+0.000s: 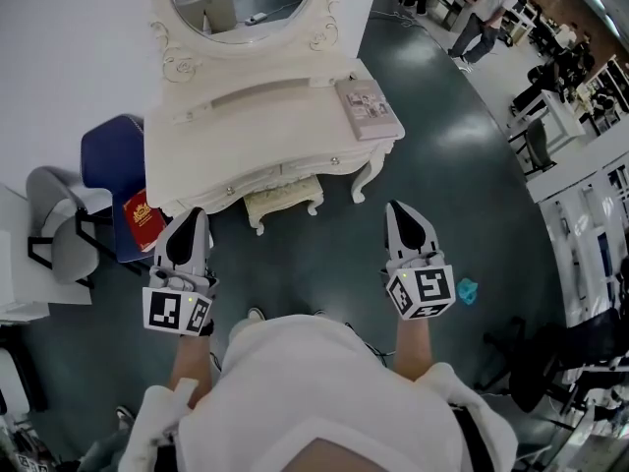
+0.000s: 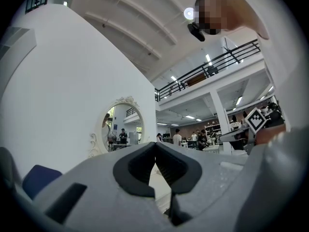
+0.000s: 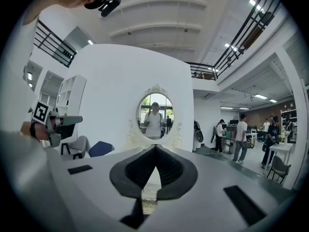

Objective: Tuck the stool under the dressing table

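Note:
A white carved dressing table (image 1: 265,116) with an oval mirror (image 1: 246,3) stands against the wall. The cream stool (image 1: 285,199) sits mostly beneath it, with only its front edge and two curved legs showing. My left gripper (image 1: 194,214) hovers over the floor just left of the stool, shut and empty. My right gripper (image 1: 398,207) hangs to the right of the stool, near the table's right leg, also shut with nothing in it. In the left gripper view the jaws (image 2: 155,144) meet below the mirror (image 2: 123,124). The right gripper's jaws (image 3: 154,148) meet under the mirror (image 3: 155,114).
A booklet (image 1: 369,106) lies on the table's right end. A blue chair (image 1: 108,160), a grey chair (image 1: 59,224) and a red packet (image 1: 144,219) crowd the left side. A teal object (image 1: 468,290) lies on the dark floor at right. White furniture (image 1: 590,224) lines the right edge.

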`<state>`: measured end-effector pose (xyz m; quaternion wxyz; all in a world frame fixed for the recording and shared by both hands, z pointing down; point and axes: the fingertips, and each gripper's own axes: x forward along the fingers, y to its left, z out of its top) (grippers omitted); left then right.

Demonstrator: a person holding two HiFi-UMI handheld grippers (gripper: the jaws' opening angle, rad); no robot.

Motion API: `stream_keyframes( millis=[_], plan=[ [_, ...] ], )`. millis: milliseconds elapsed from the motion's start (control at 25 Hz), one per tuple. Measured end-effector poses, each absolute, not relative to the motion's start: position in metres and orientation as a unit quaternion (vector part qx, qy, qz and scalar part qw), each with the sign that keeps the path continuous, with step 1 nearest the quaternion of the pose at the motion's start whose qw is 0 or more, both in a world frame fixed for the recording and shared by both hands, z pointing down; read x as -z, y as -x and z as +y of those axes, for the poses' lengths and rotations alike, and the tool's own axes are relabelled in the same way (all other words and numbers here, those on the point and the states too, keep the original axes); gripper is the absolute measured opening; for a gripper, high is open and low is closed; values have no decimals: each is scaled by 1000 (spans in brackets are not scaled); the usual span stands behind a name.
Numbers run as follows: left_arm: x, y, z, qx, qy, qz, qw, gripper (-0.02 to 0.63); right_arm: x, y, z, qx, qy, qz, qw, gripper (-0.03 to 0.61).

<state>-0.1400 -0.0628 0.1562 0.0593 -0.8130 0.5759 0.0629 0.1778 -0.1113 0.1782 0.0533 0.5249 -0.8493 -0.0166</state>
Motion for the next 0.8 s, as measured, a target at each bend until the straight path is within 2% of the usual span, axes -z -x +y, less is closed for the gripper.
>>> stream_keyframes(
  millis=[800],
  plan=[
    [-159,132,-58,-62,816,572,58,15,-181,-177,-105,14,-516,-855,43,0]
  ],
)
